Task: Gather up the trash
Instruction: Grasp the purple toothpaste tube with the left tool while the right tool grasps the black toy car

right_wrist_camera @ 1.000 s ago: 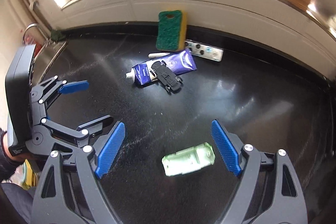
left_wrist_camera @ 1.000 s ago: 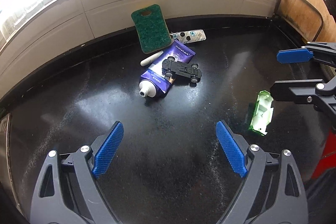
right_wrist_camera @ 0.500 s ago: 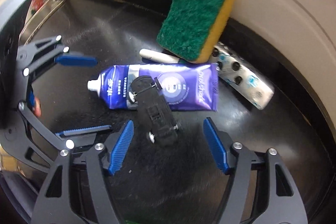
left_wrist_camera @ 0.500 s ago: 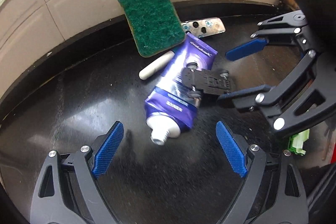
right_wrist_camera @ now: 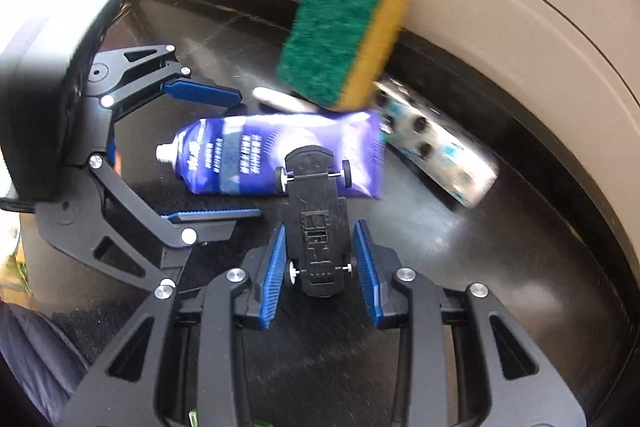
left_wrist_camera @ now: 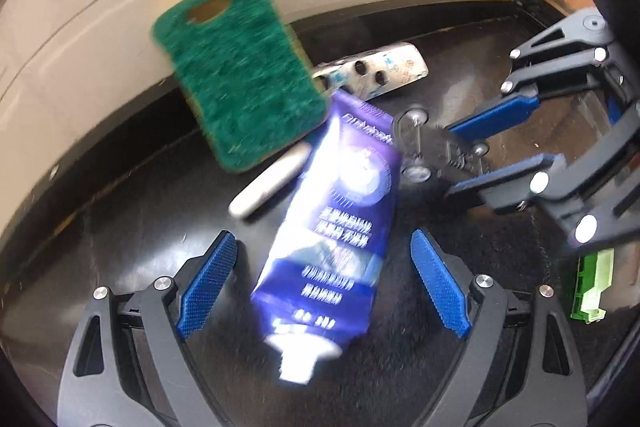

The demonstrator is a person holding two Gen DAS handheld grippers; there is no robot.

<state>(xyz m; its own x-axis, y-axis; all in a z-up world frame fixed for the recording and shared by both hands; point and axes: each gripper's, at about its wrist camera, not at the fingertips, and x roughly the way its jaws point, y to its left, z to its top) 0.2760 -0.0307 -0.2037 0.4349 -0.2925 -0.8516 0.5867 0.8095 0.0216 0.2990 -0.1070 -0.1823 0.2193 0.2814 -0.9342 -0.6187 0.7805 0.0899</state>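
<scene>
A purple tube [left_wrist_camera: 340,227] lies on the black counter, its cap end between the wide-open jaws of my left gripper [left_wrist_camera: 320,287]. It also shows in the right wrist view [right_wrist_camera: 248,159]. A black toy car chassis [right_wrist_camera: 318,223] lies upside down against the tube, also seen in the left wrist view [left_wrist_camera: 440,151]. My right gripper [right_wrist_camera: 320,267] has its jaws closed in on the chassis sides, a thin gap showing on each side. A white blister pack [right_wrist_camera: 436,151] and a small white stick [left_wrist_camera: 268,187] lie by the wall.
A green and yellow sponge [right_wrist_camera: 344,31] leans on the tiled wall [left_wrist_camera: 120,7] right behind the tube. A green plastic piece [left_wrist_camera: 592,287] lies on the counter to the right. The wall closes off the far side.
Both grippers moved forward to the pile. The left now straddles the tube's cap end. The right jaws narrowed around the car chassis.
</scene>
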